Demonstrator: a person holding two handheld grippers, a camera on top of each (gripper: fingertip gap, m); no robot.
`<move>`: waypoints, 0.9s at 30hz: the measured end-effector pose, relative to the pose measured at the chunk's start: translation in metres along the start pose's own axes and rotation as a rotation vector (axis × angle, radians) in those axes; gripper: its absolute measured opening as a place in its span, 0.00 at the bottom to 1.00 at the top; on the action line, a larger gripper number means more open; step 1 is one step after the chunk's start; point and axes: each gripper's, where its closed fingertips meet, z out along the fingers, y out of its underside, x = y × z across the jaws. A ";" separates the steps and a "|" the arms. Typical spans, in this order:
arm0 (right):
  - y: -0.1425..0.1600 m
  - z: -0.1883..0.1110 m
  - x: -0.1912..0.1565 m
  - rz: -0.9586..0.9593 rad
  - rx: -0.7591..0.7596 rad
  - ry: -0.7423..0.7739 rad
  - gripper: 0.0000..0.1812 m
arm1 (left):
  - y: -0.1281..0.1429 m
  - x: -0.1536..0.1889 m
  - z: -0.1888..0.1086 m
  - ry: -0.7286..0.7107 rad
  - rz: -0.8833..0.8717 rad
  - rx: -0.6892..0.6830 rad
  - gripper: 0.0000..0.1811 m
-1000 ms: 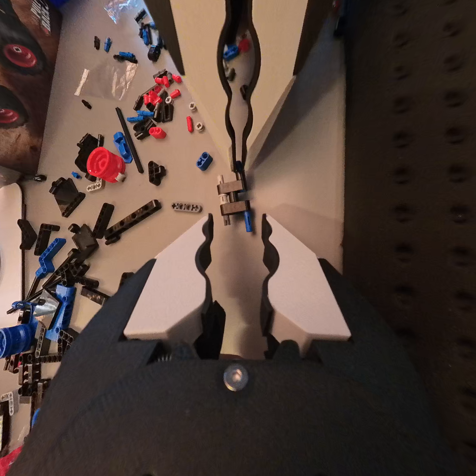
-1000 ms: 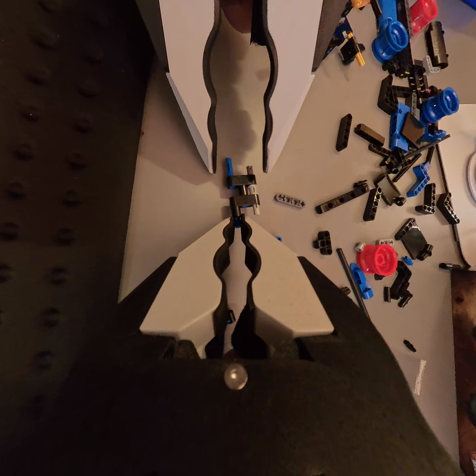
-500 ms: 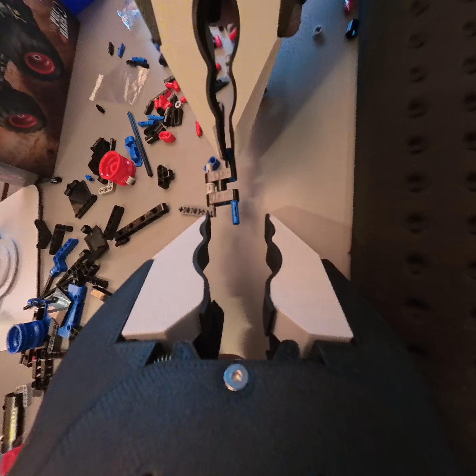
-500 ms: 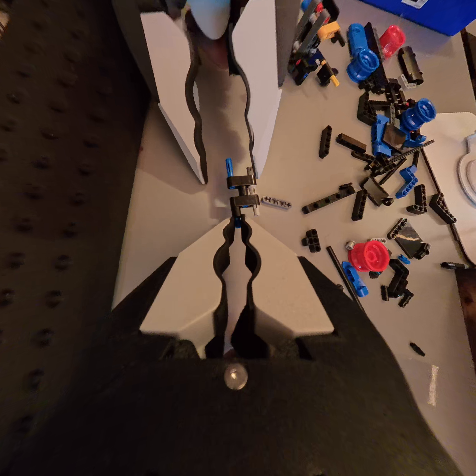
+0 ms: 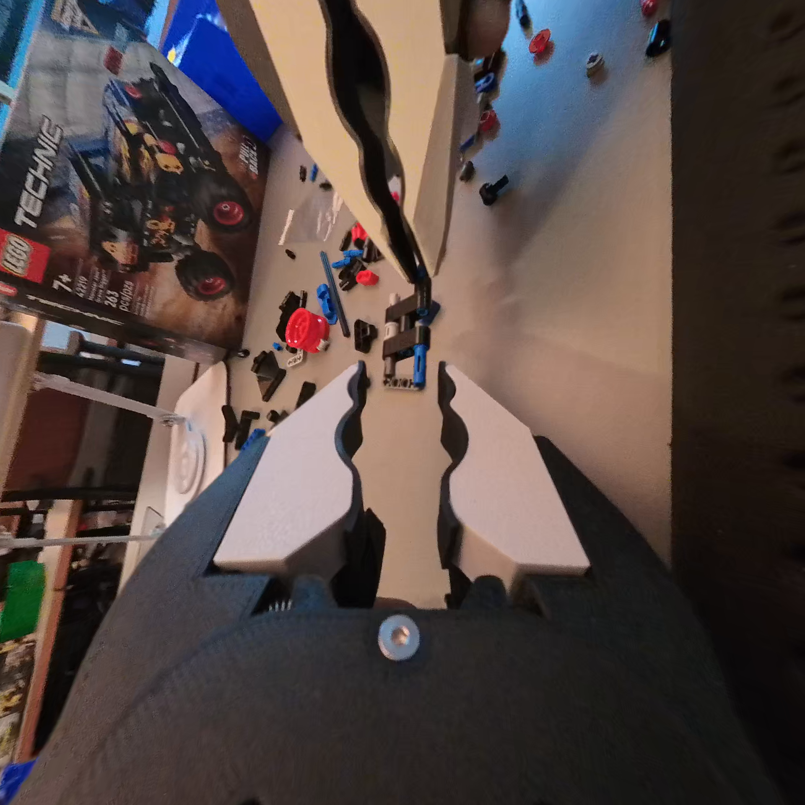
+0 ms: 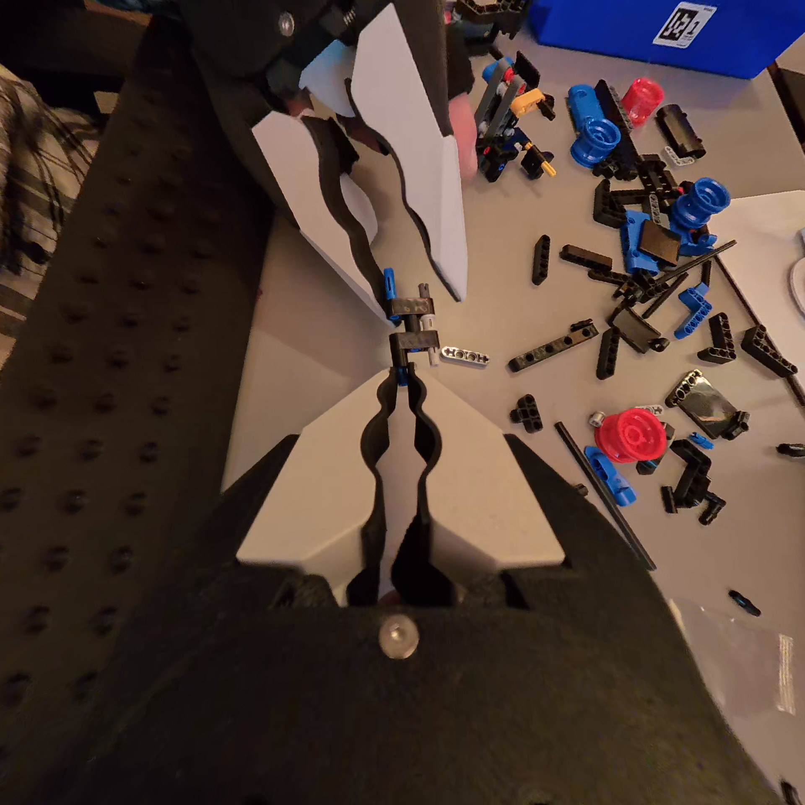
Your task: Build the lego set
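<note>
Clamped tight, my right gripper (image 6: 403,377) pinched the blue pin at the near end of the small black-and-grey lego sub-assembly (image 6: 411,324), two short black beams joined by pins, holding it just above the pale grey tabletop (image 6: 305,348). My left gripper (image 5: 398,370) faced it from the far side with its fingers spread and nothing between them. A second ago those fingers framed the far blue pin squarely; now they had tilted and drifted left, one white fingertip (image 6: 383,300) close beside that pin and the other clear of it. I judged the handover or press-fit was not yet made.

To the right lay loose parts: a flat light-grey three-hole beam (image 6: 465,355) just beside the sub-assembly, a red wheel hub (image 6: 629,435) farther right, and blue wheel hubs (image 6: 594,137) at the far right. At the left view's far left stood the printed cardboard set box (image 5: 130,209), carrying a brand logo and lettering I leave unread; a blue bin (image 6: 653,35) wore a square black-and-white marker.
</note>
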 end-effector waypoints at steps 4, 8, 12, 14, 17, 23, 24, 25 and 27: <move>-0.002 -0.001 0.001 0.000 0.006 -0.005 0.01 | -0.006 -0.001 -0.002 -0.024 0.046 0.024 0.08; -0.005 -0.004 0.008 -0.012 0.034 0.039 0.04 | -0.001 -0.002 0.000 0.006 -0.055 0.008 0.02; -0.011 -0.008 0.015 -0.099 0.051 0.116 0.05 | -0.006 -0.002 0.000 0.058 -0.191 0.037 0.02; -0.013 -0.009 0.015 -0.122 0.053 0.127 0.02 | -0.008 -0.001 0.000 0.085 -0.252 0.050 0.02; -0.010 -0.009 0.016 -0.142 0.045 0.141 0.01 | -0.008 -0.001 -0.001 0.113 -0.316 0.065 0.02; -0.015 -0.016 0.019 -0.174 0.073 0.190 0.02 | -0.015 -0.003 -0.002 0.164 -0.451 0.089 0.02; -0.014 -0.016 0.019 -0.191 0.060 0.200 0.02 | -0.016 -0.001 -0.001 0.182 -0.476 0.089 0.02; -0.011 -0.016 0.020 -0.206 0.040 0.210 0.02 | -0.017 0.000 -0.001 0.203 -0.503 0.090 0.02; -0.007 -0.014 0.019 -0.218 0.013 0.212 0.01 | -0.018 0.000 -0.001 0.231 -0.569 0.100 0.02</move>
